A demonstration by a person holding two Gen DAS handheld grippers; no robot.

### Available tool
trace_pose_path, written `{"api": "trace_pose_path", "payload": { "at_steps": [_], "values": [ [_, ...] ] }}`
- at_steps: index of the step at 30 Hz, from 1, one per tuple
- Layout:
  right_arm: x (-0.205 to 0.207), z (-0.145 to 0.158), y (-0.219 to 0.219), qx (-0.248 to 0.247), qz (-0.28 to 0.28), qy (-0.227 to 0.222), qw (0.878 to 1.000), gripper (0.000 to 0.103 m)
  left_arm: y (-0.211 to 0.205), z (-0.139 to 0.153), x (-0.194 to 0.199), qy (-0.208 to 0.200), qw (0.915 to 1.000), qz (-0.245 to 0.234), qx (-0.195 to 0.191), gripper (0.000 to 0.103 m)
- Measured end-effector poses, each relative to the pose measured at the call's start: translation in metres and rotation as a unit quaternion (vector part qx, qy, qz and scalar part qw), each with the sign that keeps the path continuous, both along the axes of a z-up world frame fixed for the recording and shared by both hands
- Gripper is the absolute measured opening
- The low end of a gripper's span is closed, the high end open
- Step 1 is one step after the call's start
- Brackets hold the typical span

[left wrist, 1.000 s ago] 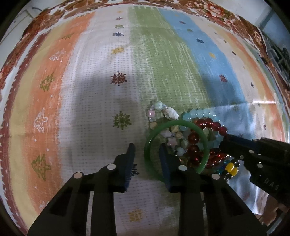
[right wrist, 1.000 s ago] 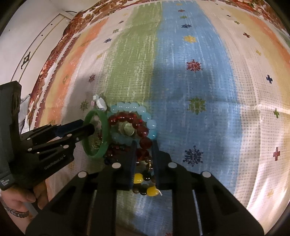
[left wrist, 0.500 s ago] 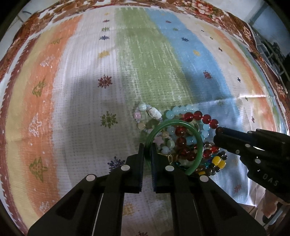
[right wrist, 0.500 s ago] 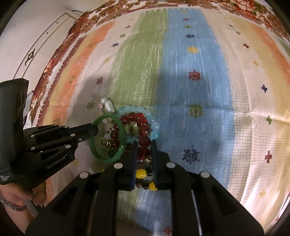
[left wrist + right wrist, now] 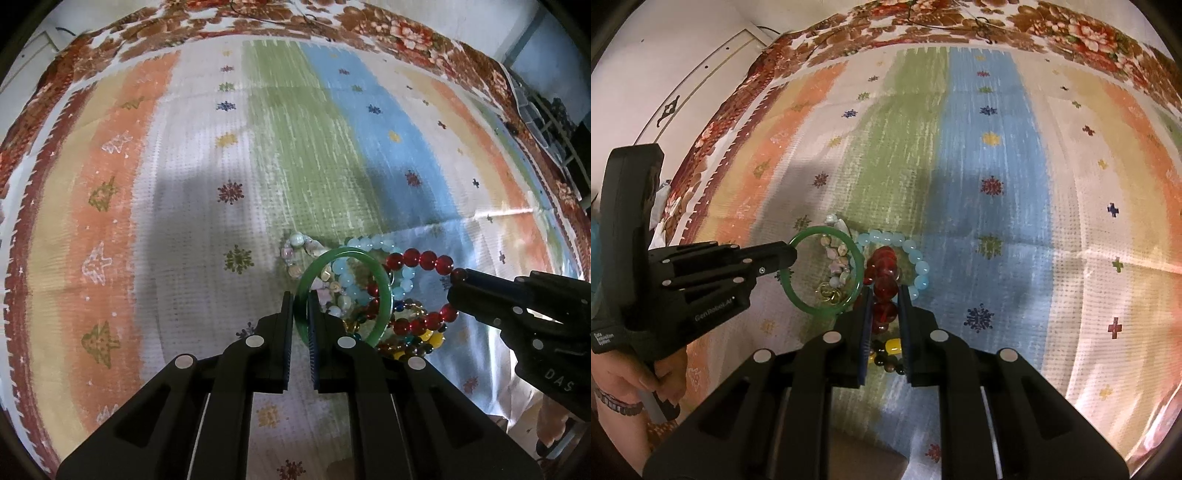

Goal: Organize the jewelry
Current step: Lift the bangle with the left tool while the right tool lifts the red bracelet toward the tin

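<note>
A pile of bracelets lies on a striped cloth. My left gripper (image 5: 301, 299) is shut on the rim of a green bangle (image 5: 384, 291), which stands tilted up off the pile. In the right wrist view the same green bangle (image 5: 857, 258) hangs from the left gripper (image 5: 792, 254) at the left. My right gripper (image 5: 884, 295) is shut on a dark red bead bracelet (image 5: 884, 266), lifted above the pile; that red bead bracelet (image 5: 421, 260) hangs from the right gripper (image 5: 456, 291) in the left wrist view. A pale blue bead bracelet (image 5: 916, 258) and a pastel stone bracelet (image 5: 295, 243) lie beneath.
More beaded strands with yellow and dark beads (image 5: 424, 341) and small gold rings (image 5: 829, 291) stay on the cloth (image 5: 184, 240). A hand (image 5: 639, 380) grips the left tool's handle. The cloth's floral brown border (image 5: 923, 26) runs along the far edge.
My left gripper closed on the green bangle's rim and raised it. My right gripper rose with the red bead bracelet. The cloth looks farther away in both views.
</note>
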State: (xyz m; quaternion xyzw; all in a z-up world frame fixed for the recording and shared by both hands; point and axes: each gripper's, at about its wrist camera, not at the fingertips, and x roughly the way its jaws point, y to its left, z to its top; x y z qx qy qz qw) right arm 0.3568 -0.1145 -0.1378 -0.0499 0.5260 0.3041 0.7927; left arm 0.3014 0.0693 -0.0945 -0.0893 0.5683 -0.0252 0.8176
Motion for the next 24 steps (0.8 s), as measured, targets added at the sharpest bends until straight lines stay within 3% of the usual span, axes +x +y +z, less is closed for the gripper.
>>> {"api": "trace_pose_path", "payload": {
  "at_steps": [24],
  "values": [
    [-0.046,0.048,-0.024,0.032,-0.001,-0.048,0.998,0.015,0.000,0.048,-0.043,-0.055,0.9983,0.002,-0.015,0.008]
  ]
}}
